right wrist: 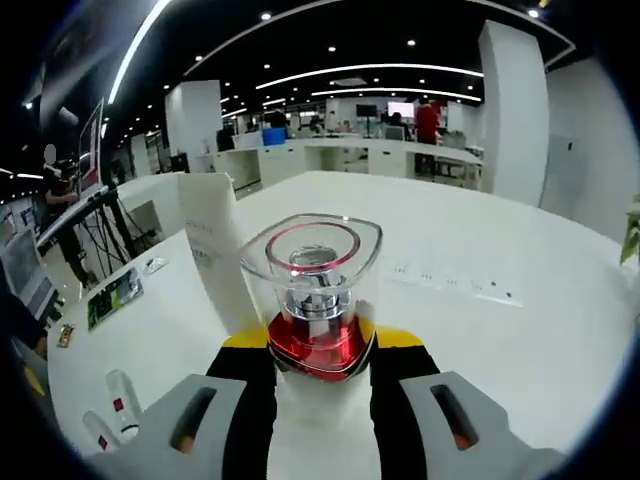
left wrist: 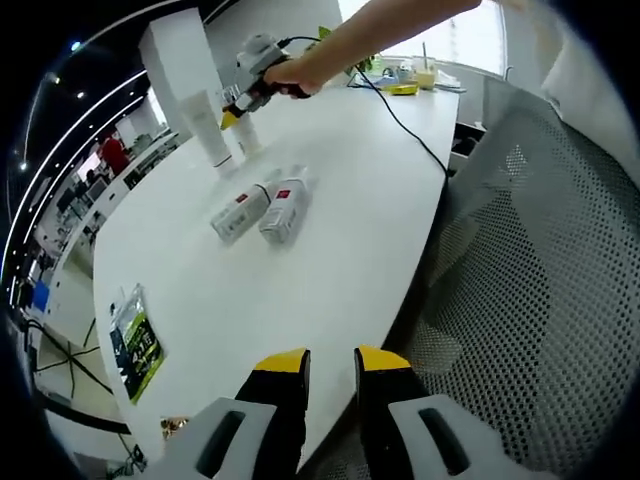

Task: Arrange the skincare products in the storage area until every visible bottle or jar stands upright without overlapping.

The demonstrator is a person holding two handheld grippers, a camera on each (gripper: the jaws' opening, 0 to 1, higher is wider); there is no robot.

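Far left of the two lying tubes (left wrist: pixel 260 208), near the worktop (left wrist: pixel 340 270) edge, lies a green-and-black leaflet (left wrist: pixel 137 345). Beyond the lying tubes, toward the far end, stands a tall white tube (left wrist: pixel 212 140), upright. Just right of that, held between the right tongs (left wrist: pixel 240 108), sits a clear-capped bottle (right wrist: pixel 315 300) with a red base, upright, yellow tips pressed against both flanks. Closed on it, then, and low over the worktop just beside the tall white tube. Nearer than the lying tubes, at the worktop's near edge, hover the left tongs (left wrist: pixel 330 385): tips a narrow gap apart, holding nothing. Right of the worktop, a grey mesh chair back (left wrist: pixel 540 260).

Step in hand, by the look of it: setting the bottle down upright next to the tall white tube. Next move likely calls for a gentle release without tipping, then raising the two lying tubes one by one, each placed apart from its neighbours.
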